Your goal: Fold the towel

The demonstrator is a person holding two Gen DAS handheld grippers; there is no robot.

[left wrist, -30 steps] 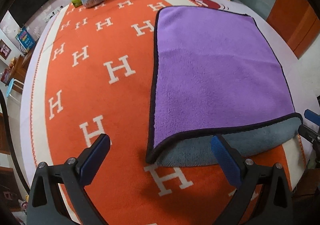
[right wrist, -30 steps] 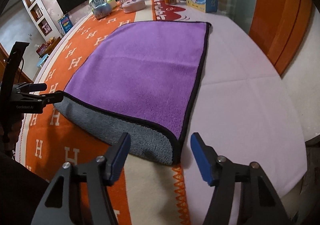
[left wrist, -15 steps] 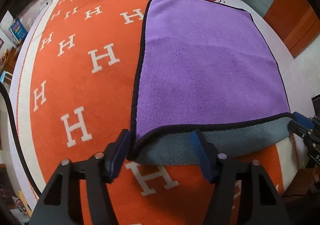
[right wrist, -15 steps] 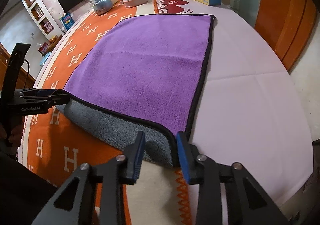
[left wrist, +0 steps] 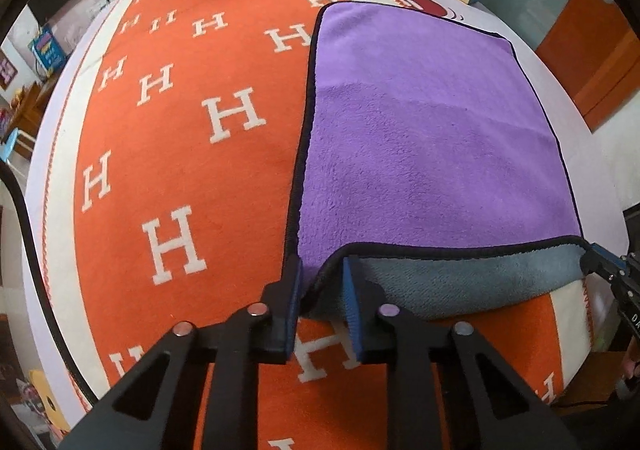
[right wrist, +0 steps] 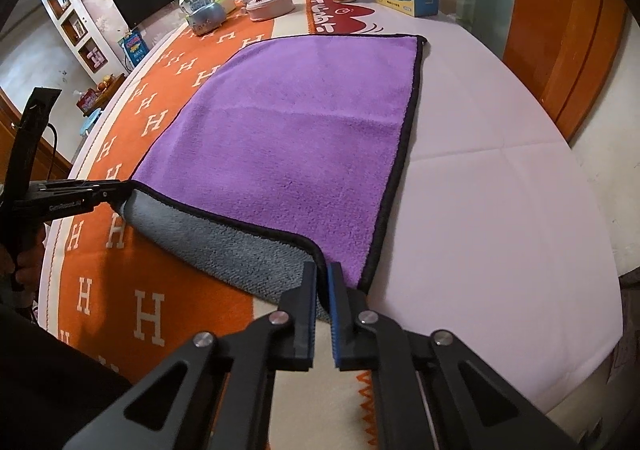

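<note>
Left hand-held gripper (left wrist: 320, 274) and right hand-held gripper (right wrist: 322, 282) both pinch the towel's (left wrist: 420, 138) near corners.

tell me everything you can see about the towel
The towel is plush, fleecy-looking cloth, purple on top and grey underneath, edged in black piping. It lies mostly flat, partly on the orange H-patterned cloth and partly on the white table cover. Its near edge is lifted, showing the grey underside. The left tool is shut on the near left corner and the right tool on the near right corner. A faint crease crosses the purple face.
</note>
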